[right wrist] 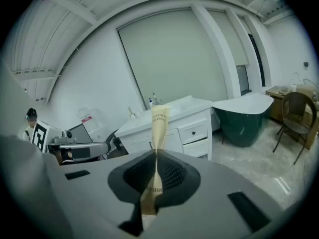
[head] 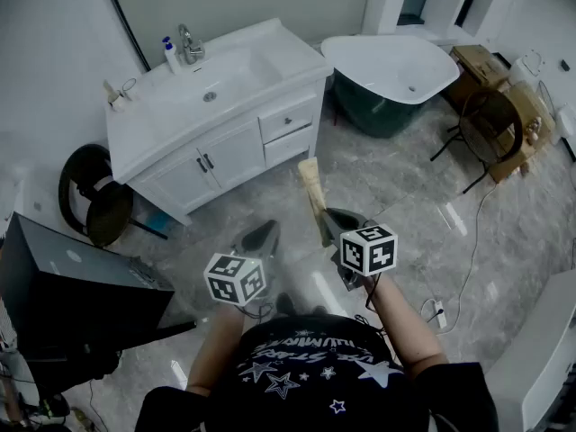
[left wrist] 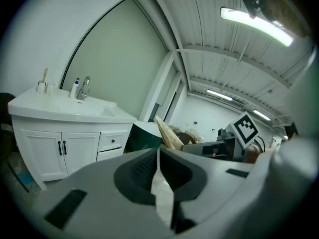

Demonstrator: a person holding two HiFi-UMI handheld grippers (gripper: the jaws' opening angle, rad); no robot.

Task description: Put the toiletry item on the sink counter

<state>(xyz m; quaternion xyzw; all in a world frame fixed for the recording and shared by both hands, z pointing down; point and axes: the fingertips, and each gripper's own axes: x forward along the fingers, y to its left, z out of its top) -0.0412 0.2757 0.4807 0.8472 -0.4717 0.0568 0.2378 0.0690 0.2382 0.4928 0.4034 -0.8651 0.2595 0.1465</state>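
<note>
The sink counter [head: 144,140] is seen at upper left, with a bottle [head: 169,55] at its back edge. The left gripper [head: 266,231] is held with jaws closed on nothing. A beige toothbrush packet [head: 311,185] is pinched in the right gripper [head: 335,221], over the floor, well apart from the counter.
</note>
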